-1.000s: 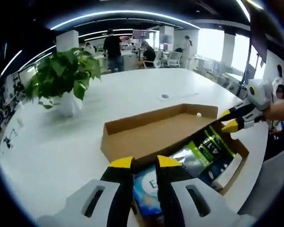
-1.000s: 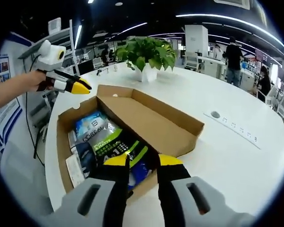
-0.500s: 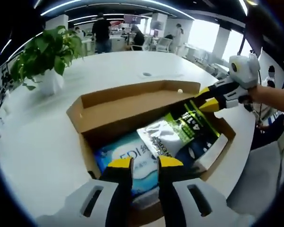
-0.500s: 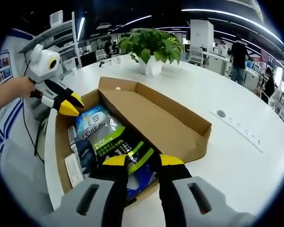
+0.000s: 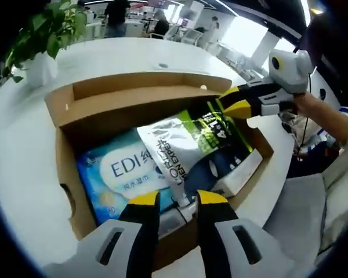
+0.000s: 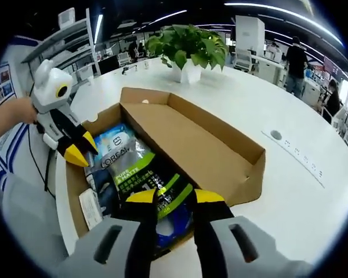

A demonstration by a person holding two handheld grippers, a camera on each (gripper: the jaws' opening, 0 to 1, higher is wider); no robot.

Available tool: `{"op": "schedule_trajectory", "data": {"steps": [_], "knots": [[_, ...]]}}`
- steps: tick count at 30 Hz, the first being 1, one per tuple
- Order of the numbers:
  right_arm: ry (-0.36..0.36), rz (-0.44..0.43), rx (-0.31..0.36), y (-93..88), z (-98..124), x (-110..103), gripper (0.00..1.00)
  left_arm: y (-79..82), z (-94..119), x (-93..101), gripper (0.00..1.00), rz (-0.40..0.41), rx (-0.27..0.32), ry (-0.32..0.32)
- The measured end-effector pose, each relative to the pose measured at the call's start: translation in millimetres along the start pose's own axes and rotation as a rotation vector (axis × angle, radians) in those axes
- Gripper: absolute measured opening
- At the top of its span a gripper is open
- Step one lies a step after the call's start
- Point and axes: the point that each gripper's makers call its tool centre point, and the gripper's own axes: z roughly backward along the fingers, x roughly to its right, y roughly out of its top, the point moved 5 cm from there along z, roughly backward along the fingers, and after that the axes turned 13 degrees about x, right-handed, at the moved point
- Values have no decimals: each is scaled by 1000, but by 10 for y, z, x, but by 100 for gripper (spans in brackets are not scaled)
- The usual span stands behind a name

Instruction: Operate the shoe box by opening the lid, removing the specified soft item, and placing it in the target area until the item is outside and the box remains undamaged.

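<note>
Near the table's curved edge sits the open shoe box (image 6: 220,156), lid folded back, soft packs still inside.

Within the box a silver pouch (image 5: 174,153) lies over a blue wipes pack (image 5: 119,174), with a green-and-black pack (image 5: 220,130) beside it toward the far end; in the right gripper view the same green-and-black pack (image 6: 148,182) lies next to the silver pouch (image 6: 119,153). The left gripper (image 5: 177,198) hovers at the box's near edge, jaws slightly apart and gripping nothing. The right gripper (image 6: 169,196) hangs over the opposite end, jaws likewise parted and empty; seen from the left gripper view, its yellow tips (image 5: 235,104) sit over the green-and-black pack. A potted plant (image 6: 188,49) stands farther in on the white table (image 6: 290,191).
</note>
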Motion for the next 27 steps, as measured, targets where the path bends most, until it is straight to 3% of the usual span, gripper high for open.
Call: {"op": "schedule_trajectory", "data": {"steps": [7, 15, 21, 24, 27], "knots": [[8, -17, -13, -15, -62, -20, 20, -94, -74, -1, 22, 80, -43, -38], [16, -74, -28, -52, -161, -51, 19, -107, -151, -51, 16, 207, 5, -46], [2, -121, -23, -61, -178, -63, 19, -103, -153, -36, 12, 253, 25, -58], [-3, -130, -23, -66, -170, -72, 18, -67, -152, -6, 0, 285, 54, -73], [-11, -132, -19, -71, -147, -78, 16, -69, -157, -10, 0, 273, 46, -57]]}}
